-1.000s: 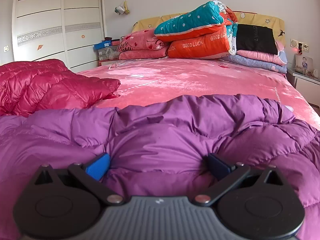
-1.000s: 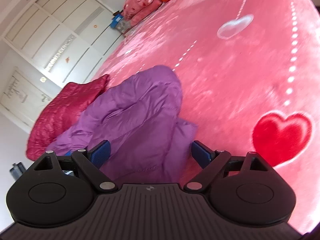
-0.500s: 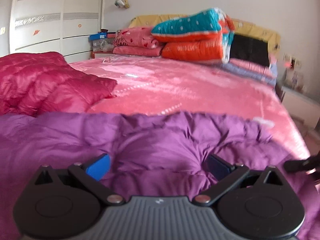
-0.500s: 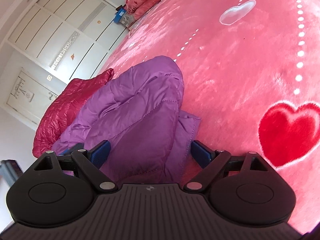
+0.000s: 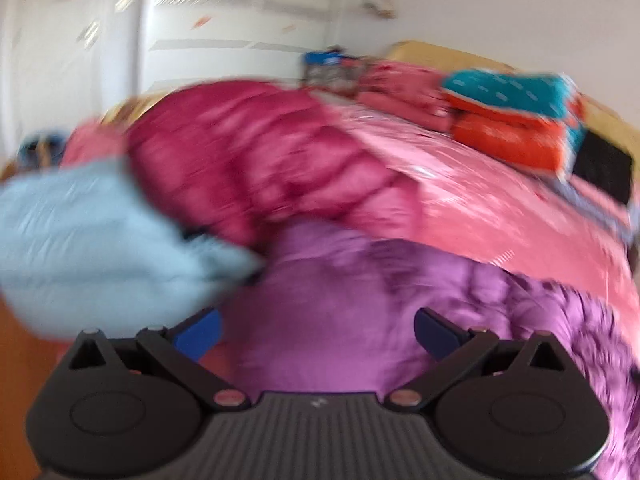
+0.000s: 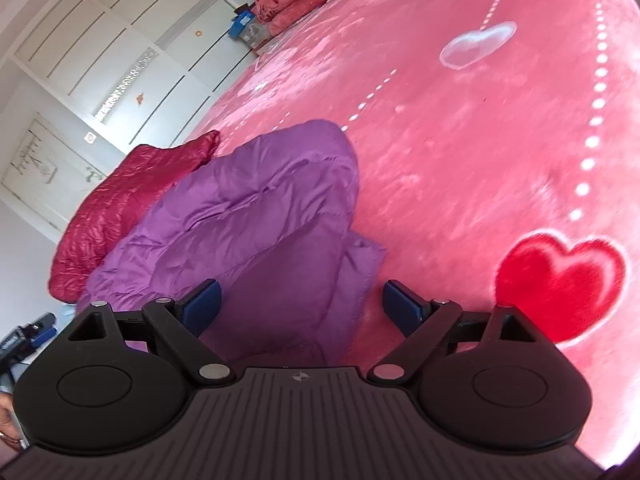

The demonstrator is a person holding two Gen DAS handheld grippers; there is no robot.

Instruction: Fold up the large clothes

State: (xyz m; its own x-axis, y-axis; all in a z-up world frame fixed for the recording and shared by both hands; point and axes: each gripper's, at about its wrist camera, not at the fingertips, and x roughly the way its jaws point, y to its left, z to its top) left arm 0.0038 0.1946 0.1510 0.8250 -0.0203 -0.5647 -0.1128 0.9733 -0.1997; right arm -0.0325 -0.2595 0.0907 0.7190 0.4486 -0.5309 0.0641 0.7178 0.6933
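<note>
Right wrist: purple jacket (image 6: 256, 216) lies lengthwise toward wardrobe (image 6: 120, 52); right gripper (image 6: 301, 306) & left gripper (image 5: 316, 330) jaws apart, empty.

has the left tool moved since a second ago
Yes. The left tool has swung leftward: the orange pillow slid toward the right edge, the magenta jacket shifted to centre, and a light blue garment entered. Its jaws remain open.
</note>
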